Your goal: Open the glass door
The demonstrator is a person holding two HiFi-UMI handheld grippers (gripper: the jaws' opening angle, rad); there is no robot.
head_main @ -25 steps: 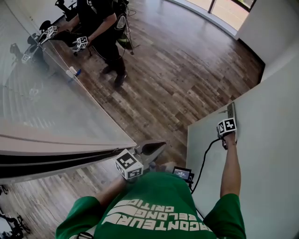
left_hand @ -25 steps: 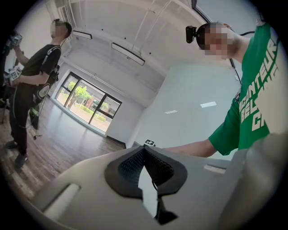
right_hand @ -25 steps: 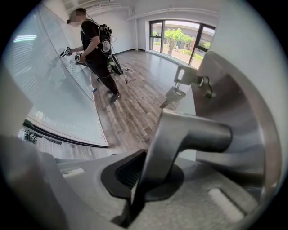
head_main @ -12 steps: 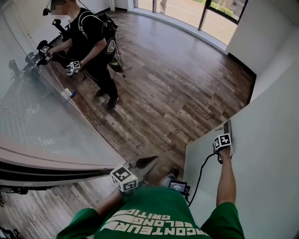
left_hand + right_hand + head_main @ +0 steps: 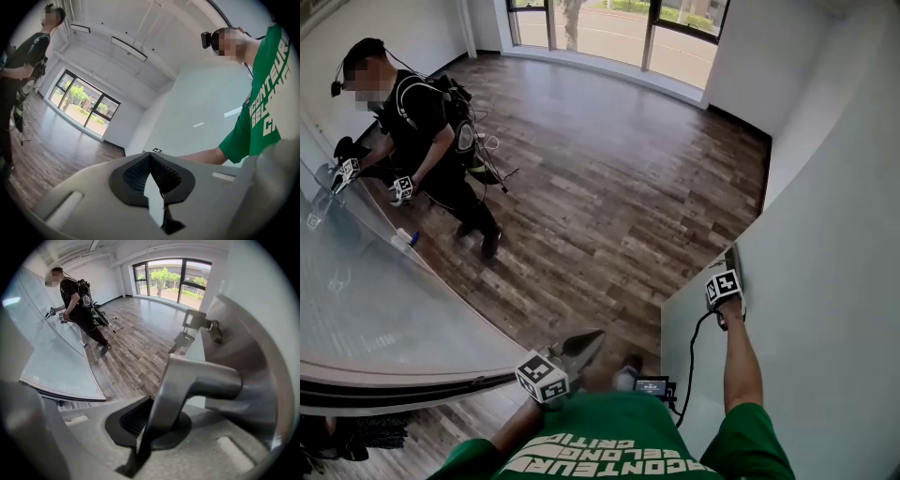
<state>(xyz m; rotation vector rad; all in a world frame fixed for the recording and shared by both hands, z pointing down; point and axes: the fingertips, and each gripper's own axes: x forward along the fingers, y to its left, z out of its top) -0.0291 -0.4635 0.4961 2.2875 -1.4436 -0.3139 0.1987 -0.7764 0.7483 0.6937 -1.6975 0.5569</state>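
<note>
Right gripper [image 5: 147, 420] clamped on the brushed silver metal lever handle [image 5: 206, 380] of the frosted glass door [image 5: 825, 309], on the person's right. Door edge is well apart from the frosted glass wall [image 5: 384, 309], so it looks mostly open. Left gripper [image 5: 151, 164] jaws together, empty. Remaining, probably: swing it wider, let go.

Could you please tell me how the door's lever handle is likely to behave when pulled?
The lever handle looks like solid metal, so it is probably stiff. Its smooth finish may slip in the right gripper clamped on it.
</note>
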